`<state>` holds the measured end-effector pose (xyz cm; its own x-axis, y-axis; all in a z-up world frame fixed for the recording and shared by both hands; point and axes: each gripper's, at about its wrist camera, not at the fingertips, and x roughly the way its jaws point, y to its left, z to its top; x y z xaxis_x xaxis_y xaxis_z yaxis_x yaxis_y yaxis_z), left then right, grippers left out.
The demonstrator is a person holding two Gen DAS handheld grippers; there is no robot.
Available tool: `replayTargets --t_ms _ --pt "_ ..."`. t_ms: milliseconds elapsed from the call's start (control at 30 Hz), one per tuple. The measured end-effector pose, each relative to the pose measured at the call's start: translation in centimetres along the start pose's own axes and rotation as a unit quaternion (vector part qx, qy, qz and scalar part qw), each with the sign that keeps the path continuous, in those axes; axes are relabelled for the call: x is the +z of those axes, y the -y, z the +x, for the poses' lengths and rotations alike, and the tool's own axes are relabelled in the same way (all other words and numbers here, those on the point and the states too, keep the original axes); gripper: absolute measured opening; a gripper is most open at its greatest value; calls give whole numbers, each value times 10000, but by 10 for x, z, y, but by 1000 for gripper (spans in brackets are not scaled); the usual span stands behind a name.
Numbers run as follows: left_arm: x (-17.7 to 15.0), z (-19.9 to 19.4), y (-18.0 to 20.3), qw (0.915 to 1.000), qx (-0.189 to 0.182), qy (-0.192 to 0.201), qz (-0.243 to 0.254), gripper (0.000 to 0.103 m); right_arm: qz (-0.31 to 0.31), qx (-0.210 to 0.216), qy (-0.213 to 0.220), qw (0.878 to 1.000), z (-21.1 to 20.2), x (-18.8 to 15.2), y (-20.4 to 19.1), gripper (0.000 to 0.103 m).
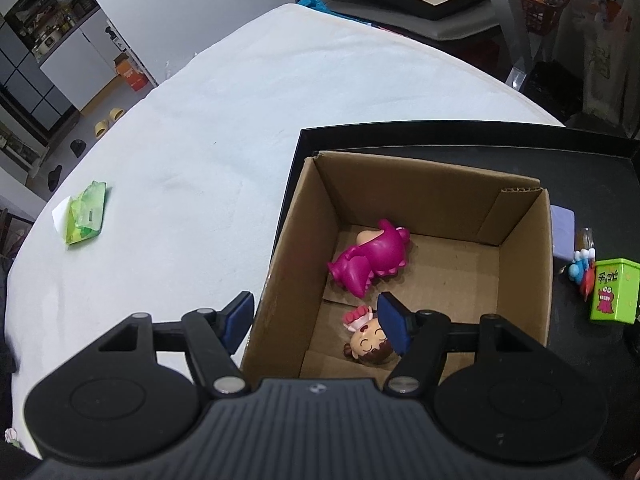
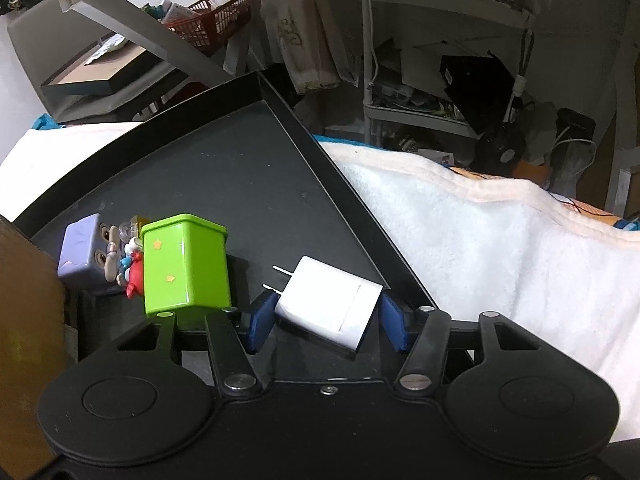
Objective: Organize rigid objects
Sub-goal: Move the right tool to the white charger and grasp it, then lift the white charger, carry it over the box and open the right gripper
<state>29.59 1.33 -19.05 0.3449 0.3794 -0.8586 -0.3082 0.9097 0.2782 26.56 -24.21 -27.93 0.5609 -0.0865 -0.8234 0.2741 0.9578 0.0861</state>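
The right gripper (image 2: 326, 320) pinches a white charger (image 2: 330, 304) between its blue pads; both pads (image 2: 260, 326) touch the charger's sides, and its two prongs point up-left. The charger sits low over a black tray (image 2: 224, 168), near the tray's right rim. Just left of the gripper stands a green tin (image 2: 186, 264), close to the left finger. Beyond the tin lie a small blue-and-red figure (image 2: 132, 270) and a purple cube (image 2: 86, 254), all bunched together. A brown box wall fills the left edge of this view.

The left gripper (image 1: 316, 326) is spread and holds nothing. It straddles the near-left wall of the cardboard box (image 1: 420, 184): one pad hangs outside over the white cloth (image 1: 200, 120), the other inside. In the box lie a magenta figure (image 1: 372, 258) and, just beside the inner pad, a doll (image 1: 366, 338) with a smiling face, partly hidden by that pad. The box stands in the tray's left part. A green packet (image 1: 86, 216) lies well apart on the cloth.
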Motion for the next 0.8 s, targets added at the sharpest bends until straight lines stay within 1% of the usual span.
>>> replayTargets --t_ms 133,333,467,533,567,667,800 --pt "0 2 -1 10000 -27 -5 -41 66 78 96 20 9999 -1 0 4 54" --pt "-5 3 -3 9999 -114 108 23 67 141 122 -27 9998 -2 1 6 54" --pt "-8 5 -8 9995 -260 180 9 68 143 136 -68 9998 -5 1 4 54" --pt "-9 5 -11 9991 -352 223 -31 69 139 242 -155 9995 -10 3 4 54" --pt "-9 6 -12 9989 -400 238 -49 69 90 274 -137 9995 -14 3 3 54" --pt "-13 7 -19 9977 -588 322 -61 69 -117 194 -50 9997 -25 1 -4 54" --pt "-21 12 -29 9958 -853 319 -107 69 -331 119 53 9994 -41 -1 -14 54"
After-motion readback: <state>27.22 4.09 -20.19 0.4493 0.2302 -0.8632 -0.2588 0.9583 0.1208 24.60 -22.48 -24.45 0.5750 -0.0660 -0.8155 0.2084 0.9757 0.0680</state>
